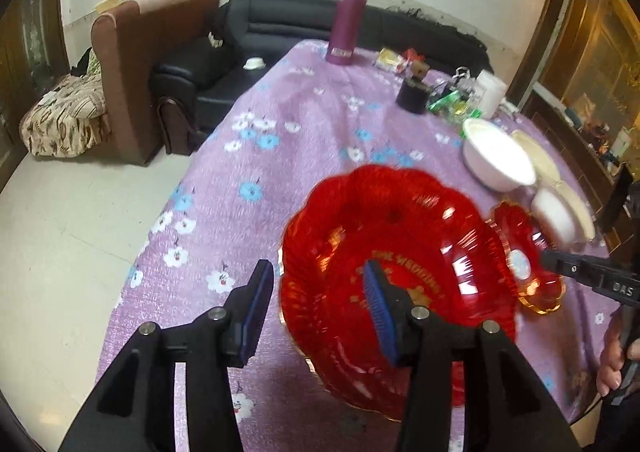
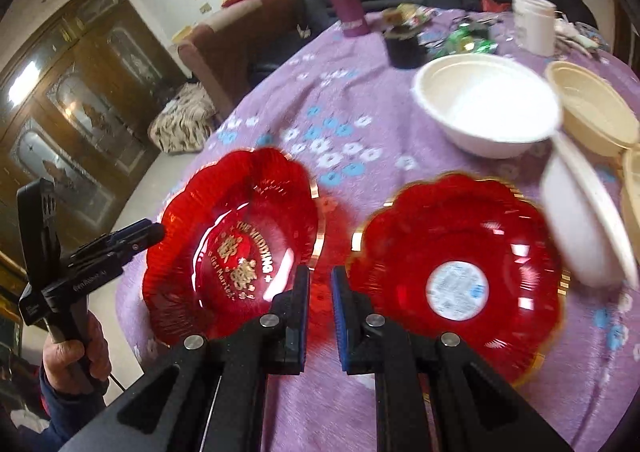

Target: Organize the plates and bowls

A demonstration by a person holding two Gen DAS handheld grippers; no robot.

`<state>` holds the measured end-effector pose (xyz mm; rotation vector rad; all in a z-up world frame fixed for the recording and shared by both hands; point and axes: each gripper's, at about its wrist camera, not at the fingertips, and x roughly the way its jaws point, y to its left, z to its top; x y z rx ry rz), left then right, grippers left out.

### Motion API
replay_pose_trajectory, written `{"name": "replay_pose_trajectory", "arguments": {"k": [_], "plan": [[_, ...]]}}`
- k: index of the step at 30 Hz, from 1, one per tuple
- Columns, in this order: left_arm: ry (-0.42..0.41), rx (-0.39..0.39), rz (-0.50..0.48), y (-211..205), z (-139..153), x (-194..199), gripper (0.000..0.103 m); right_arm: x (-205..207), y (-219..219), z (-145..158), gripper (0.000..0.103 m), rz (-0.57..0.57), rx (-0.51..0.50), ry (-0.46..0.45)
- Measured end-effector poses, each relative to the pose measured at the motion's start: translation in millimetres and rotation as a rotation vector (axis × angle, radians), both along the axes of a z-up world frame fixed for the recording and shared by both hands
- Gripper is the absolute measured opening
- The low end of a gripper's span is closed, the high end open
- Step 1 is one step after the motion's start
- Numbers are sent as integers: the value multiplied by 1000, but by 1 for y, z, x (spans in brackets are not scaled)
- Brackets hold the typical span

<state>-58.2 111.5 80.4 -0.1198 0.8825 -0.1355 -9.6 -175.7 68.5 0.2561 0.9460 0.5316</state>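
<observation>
Two translucent red scalloped plates with gold rims lie side by side on a bench under a purple floral cloth. The lettered plate point(image 2: 236, 240) carries gold writing; the stickered plate point(image 2: 456, 280) has a round white label at its centre. The left gripper point(image 1: 318, 306) stands released, nothing between its pads, with the lettered plate at its 1 o'clock. The right gripper point(image 2: 320, 310) is clenched on nothing, stickered plate at 2 o'clock. White bowls point(image 2: 486, 104) sit beyond.
</observation>
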Motion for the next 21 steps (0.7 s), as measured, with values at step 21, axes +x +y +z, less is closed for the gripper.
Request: {"name": "replay_pose_trajectory", "arguments": {"k": [21], "plan": [[59,67,-390,-201,2,49,54,-39,-149,-40,13,-322,160,100]]}}
